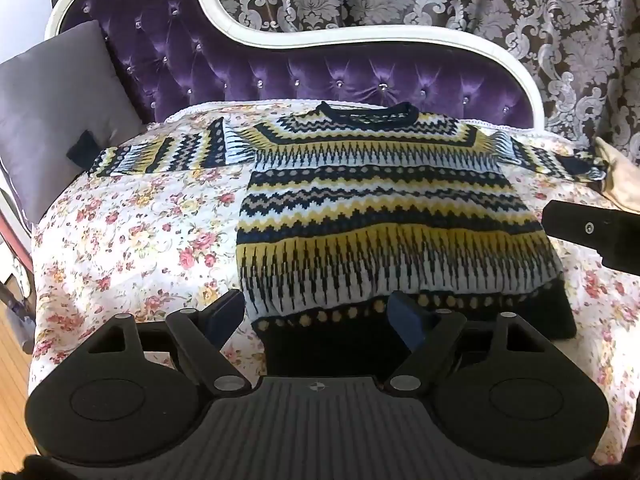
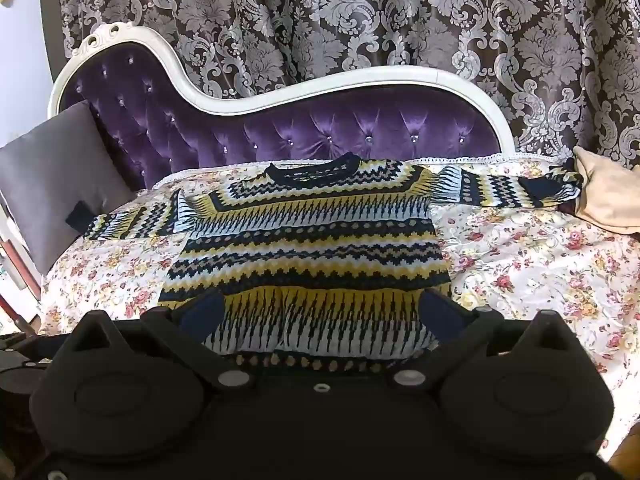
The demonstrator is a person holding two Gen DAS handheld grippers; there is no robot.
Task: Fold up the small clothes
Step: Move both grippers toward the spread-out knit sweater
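Patterned knit sweater (image 1: 384,216) lies flat, front up, on the floral quilt (image 1: 132,240) covering a purple tufted chaise (image 1: 320,76); the sweater is the landmark for everything below. Collar toward the chaise back, dark hem toward the cameras. Both sleeves spread sideways: one cuff reaches a grey cushion (image 1: 56,120) on the sweater's left side, the other ends at a beige cushion (image 2: 608,196) on its right side, the cuff there partly tucked behind the cushion and hard to make out.

Left tongs (image 1: 316,320) stand wide over the sweater's near-left hem corner, pads apart, nothing pinched. Whether the pads touch the knit cannot be told; the hem corner is partly hidden behind the tong body.

Right tongs (image 2: 320,316) gape fully, straddling the lower part of the sweater front just above the hem, holding nothing. The hem's middle is hidden under the tong housing. In the left wrist view the right tongs show only as a black block at the sweater's right edge, cut off by the frame.

Patterned damask curtain (image 2: 360,20) hangs behind the chaise, beyond the sweater's collar. A strip of wood floor (image 1: 12,392) shows far left of the sweater, mostly cut off.
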